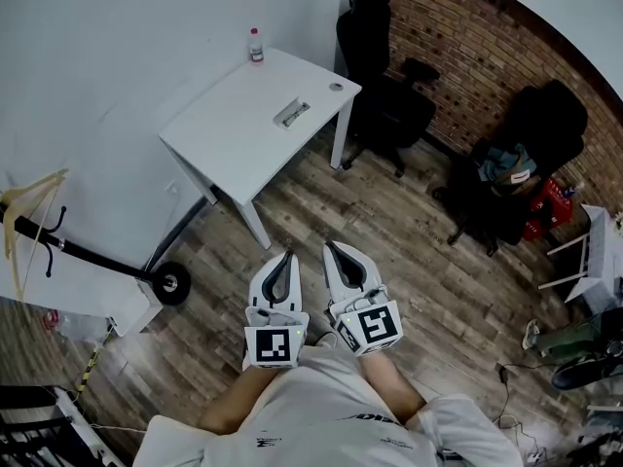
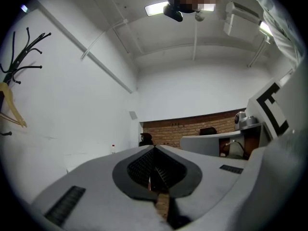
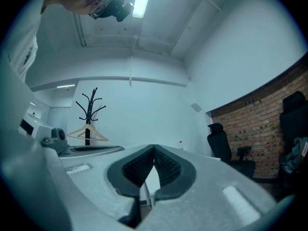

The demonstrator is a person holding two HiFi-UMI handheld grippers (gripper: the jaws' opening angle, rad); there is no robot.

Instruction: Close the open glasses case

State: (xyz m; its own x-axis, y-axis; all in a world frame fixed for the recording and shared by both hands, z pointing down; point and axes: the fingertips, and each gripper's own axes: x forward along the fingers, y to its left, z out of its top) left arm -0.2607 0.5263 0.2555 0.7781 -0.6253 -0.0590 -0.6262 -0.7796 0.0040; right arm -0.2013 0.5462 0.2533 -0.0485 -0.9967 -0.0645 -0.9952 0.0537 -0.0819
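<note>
The left tongs (image 1: 287, 257) and the right tongs (image 1: 330, 248) are hovering side by side at the lower middle of the frame. Both are pointing level, jaws pressed together with nothing between them. The glasses case (image 1: 291, 114) is lying on the white bench (image 1: 229, 139) at upper centre, well apart from both. A bottle (image 1: 255, 45) is standing at the bench's far corner.

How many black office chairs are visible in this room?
2. One chair stands right of the white table; another chair, farther right along the brick wall, carries clothes. More may be hidden.
</note>
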